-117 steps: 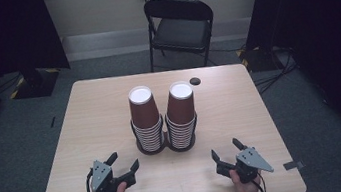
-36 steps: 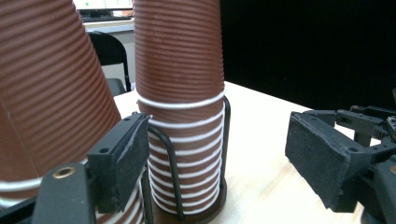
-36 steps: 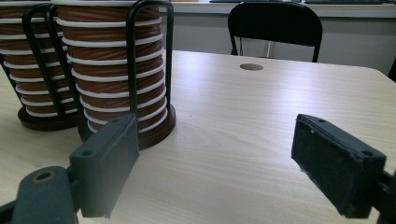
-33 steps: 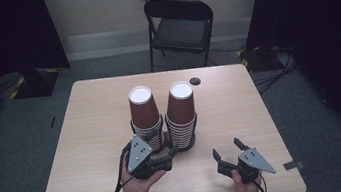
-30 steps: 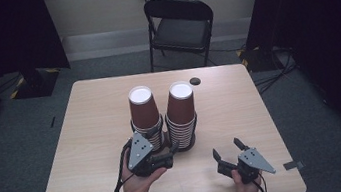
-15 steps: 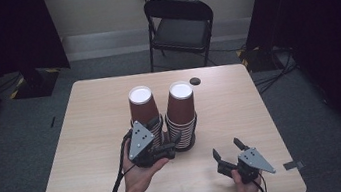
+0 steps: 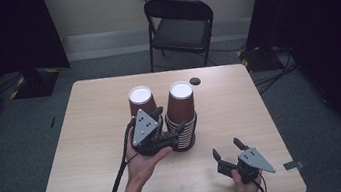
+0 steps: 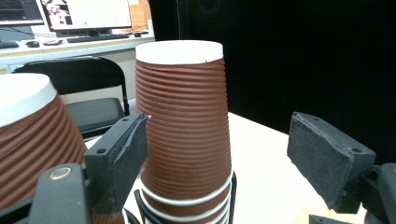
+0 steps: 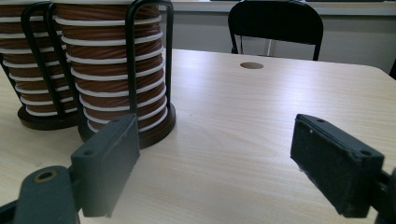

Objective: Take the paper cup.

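Two stacks of brown ribbed paper cups stand upside down in black wire holders at the table's middle: the left stack [image 7: 140, 100] and the right stack [image 7: 181, 105]. My left gripper [image 7: 168, 122] is raised in front of them, open. In the left gripper view its jaws stand either side of the right stack's top cup [image 8: 184, 121], apart from it, with the left stack [image 8: 28, 140] beside the left jaw. My right gripper [image 7: 227, 147] rests low near the table's front right, open with nothing between its fingers. Its view faces the holder's base [image 9: 121, 70].
A small dark round hole [image 7: 195, 81] sits in the wooden table [image 7: 88, 138] behind the stacks. A black folding chair [image 7: 179, 24] stands beyond the far edge. The cable [image 7: 117, 179] trails from my left gripper toward the front edge.
My left gripper has risen and moved forward from the holders' base up to the height of the upper cups of the right stack. The right gripper has stayed still.
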Demonstrator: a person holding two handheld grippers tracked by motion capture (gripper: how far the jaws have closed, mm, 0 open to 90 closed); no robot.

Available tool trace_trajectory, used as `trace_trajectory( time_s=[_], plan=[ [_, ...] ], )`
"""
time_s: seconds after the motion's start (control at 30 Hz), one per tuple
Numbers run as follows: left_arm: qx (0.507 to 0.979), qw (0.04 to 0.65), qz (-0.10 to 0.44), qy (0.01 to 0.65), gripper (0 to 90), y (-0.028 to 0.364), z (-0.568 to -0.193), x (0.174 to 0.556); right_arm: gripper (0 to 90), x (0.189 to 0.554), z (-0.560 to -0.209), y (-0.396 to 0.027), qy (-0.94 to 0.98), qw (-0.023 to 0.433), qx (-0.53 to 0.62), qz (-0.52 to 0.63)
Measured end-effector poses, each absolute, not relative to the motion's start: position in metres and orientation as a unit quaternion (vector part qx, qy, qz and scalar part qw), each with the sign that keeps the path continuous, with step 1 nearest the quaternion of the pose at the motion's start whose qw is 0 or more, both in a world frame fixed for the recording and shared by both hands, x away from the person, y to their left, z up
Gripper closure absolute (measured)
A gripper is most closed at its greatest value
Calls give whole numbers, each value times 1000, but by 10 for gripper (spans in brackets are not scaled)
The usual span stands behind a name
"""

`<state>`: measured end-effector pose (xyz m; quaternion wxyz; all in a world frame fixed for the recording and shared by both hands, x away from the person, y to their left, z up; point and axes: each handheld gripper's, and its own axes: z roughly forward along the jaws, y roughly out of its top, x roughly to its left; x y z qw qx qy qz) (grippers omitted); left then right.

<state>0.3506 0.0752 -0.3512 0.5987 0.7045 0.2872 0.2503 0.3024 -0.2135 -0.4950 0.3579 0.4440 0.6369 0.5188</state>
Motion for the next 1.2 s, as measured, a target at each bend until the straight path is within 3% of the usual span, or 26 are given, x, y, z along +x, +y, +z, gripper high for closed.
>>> trace_trajectory(
  time_s=[1.2],
  plan=[
    [696,586,288,297,227,47,-316,386,146,304,-495,-214,642,351,443,517]
  ],
)
